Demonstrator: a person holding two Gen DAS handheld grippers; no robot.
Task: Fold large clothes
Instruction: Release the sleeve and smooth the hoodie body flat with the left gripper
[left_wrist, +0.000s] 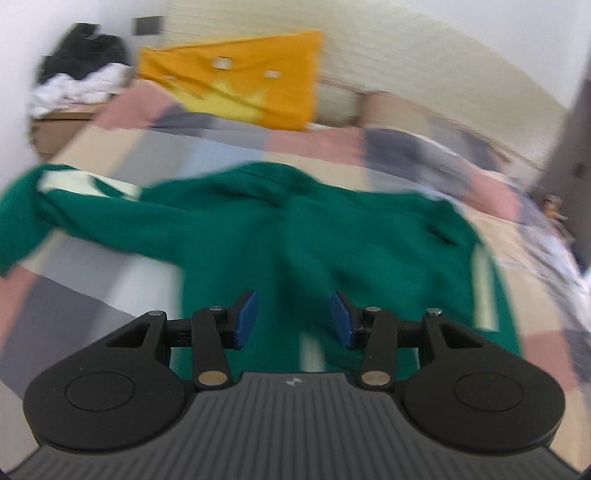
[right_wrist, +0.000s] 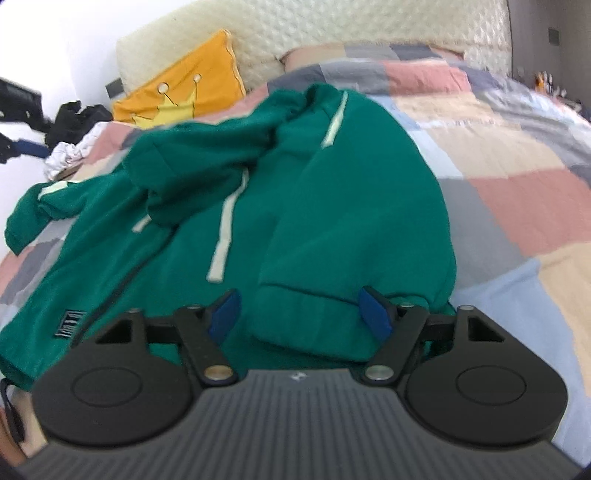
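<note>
With both the left gripper (left_wrist: 294, 319) and right gripper (right_wrist: 299, 314) spread and empty, I'd pinch the soft, floppy hoodie (right_wrist: 280, 206) at its thick cuff (right_wrist: 306, 317).

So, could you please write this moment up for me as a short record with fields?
surface: bed with a patchwork cover
garment: green hoodie, lying spread on the cover, right sleeve folded in over the body
sleeve cuff: cuff lies between the right gripper's jaws, not clamped
left sleeve: left sleeve, stretched out sideways
left gripper: left gripper, jaws open, nothing between them
right gripper: right gripper, jaws open
background: yellow crown pillow against the headboard
</note>
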